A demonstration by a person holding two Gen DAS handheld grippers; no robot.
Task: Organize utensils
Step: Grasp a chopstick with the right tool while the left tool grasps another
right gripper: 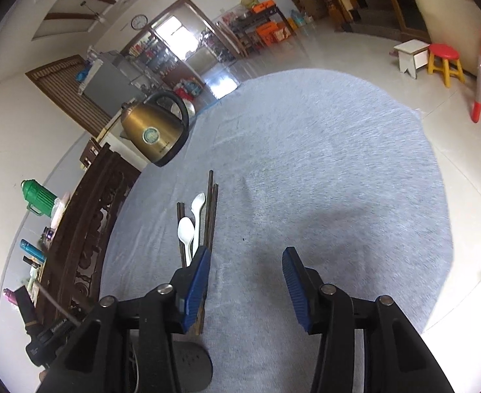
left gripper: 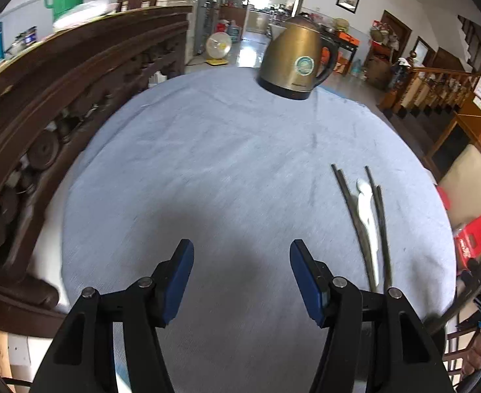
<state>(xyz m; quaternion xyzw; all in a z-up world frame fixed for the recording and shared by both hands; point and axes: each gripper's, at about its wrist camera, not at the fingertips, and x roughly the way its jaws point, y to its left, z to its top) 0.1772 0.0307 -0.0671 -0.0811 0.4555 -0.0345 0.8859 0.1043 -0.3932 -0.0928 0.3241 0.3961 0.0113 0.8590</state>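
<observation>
The worktop (left gripper: 207,163) is covered by a pale blue cloth. The utensils lie together in one group on it: dark chopsticks (left gripper: 348,196) and two white plastic spoons (right gripper: 186,229), all roughly parallel. In the right wrist view, one spoon (right gripper: 198,203) lies slightly farther from the camera than the other, with chopsticks on both sides of the pair. In the left wrist view, the group lies toward the right edge of the worktop, and the spoons appear as a single white streak (left gripper: 366,209) between the chopsticks.

A brass-coloured electric kettle (left gripper: 297,60) with a black handle stands upright at the far edge of the worktop, well apart from the utensils. A dark carved wooden rail (left gripper: 60,98) runs along the left edge.

The left gripper (left gripper: 242,252) hangs over bare cloth left of the utensils. Its jaws are spread, with nothing between them.

The right gripper (right gripper: 245,258) hangs over the near part of the worktop. Its jaws are closing, with only bare cloth between them. Its left finger (right gripper: 196,281) overlaps the near ends of the utensils in the view; contact cannot be determined.
</observation>
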